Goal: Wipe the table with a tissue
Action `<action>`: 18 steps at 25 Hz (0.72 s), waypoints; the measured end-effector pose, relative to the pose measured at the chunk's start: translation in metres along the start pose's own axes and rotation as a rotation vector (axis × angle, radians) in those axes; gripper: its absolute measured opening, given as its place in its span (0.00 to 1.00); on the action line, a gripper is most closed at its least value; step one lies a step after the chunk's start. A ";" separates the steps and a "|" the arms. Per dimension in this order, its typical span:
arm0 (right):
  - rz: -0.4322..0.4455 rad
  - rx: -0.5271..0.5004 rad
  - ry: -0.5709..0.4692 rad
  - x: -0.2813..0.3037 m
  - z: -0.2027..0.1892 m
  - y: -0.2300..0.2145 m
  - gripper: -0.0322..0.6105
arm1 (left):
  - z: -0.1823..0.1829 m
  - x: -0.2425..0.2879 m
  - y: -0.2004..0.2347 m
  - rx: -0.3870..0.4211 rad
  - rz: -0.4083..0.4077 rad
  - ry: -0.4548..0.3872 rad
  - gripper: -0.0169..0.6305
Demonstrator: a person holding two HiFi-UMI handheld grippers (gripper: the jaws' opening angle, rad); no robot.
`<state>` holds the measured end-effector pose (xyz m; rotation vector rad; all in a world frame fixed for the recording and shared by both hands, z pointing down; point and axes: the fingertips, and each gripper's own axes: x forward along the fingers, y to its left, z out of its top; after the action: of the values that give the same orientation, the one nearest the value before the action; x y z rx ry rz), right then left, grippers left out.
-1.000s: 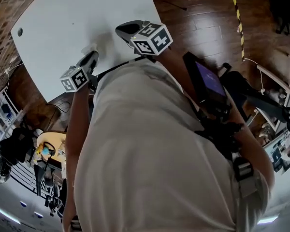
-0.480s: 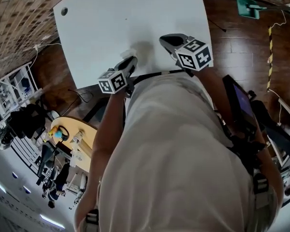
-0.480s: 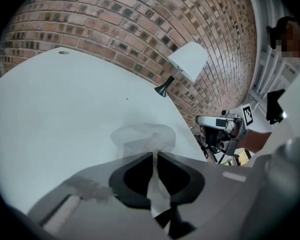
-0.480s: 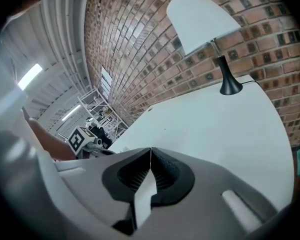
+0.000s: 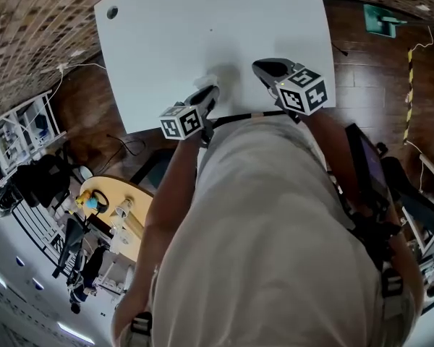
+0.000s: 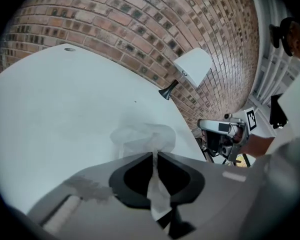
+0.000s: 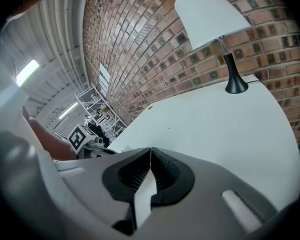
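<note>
Tissue (image 6: 142, 135), a single crumpled one, is pinched in the narrow jaws of the left gripper (image 6: 154, 156) and bunched against the one white counter (image 5: 202, 27) near its front edge. The right gripper (image 7: 150, 151), second of two, sits nearby with jaws pressed together on nothing; one lamp (image 7: 212, 14) stands at the counter's far side.

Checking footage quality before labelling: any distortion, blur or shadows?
Head view: fisheye bends the table edges; soft shadow beside the tissue. Left gripper view: dark vignetted corners, tissue clear. Right gripper view: brick wall curves strongly, lamp in focus.
</note>
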<state>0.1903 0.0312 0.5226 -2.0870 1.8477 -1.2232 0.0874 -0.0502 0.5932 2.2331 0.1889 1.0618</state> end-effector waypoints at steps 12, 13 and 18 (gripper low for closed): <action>-0.037 0.064 -0.051 0.000 0.008 0.005 0.06 | 0.016 0.009 -0.013 0.114 -0.102 0.034 0.08; -0.041 0.069 -0.056 -0.001 0.009 0.004 0.06 | 0.016 0.011 -0.013 0.120 -0.106 0.045 0.08; -0.063 0.092 -0.069 -0.007 0.010 -0.001 0.06 | 0.032 0.022 -0.007 0.161 -0.099 0.083 0.08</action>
<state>0.1977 0.0333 0.5136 -2.1256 1.6766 -1.2087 0.1263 -0.0523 0.5879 2.2966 0.4301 1.1204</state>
